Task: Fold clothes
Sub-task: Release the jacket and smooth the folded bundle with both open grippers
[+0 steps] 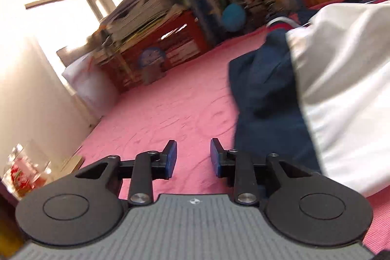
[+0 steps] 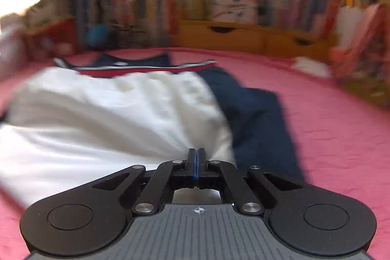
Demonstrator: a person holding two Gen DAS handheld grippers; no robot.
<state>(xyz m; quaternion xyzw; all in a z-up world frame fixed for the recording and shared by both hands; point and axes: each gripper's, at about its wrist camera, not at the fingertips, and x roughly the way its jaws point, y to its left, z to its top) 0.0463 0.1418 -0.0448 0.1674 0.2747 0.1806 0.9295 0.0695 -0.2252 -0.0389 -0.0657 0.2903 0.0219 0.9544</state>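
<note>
Books packed the shelves [image 2: 151, 9] behind a pink bedspread [image 1: 165, 109], with a red crate [image 1: 170, 43] of stacked papers beside them. On the spread lay a white-and-navy garment [image 2: 102, 111], its long axis running away from the right wrist camera toward a red-striped collar at the far end. The right tongs [image 2: 197, 157] were clenched on its white near edge. The left tongs [image 1: 193, 157] hung released over bare bedspread, just beside the navy sleeve [image 1: 263, 89]. Motion blur smeared the background; the garment ran off frame.
</note>
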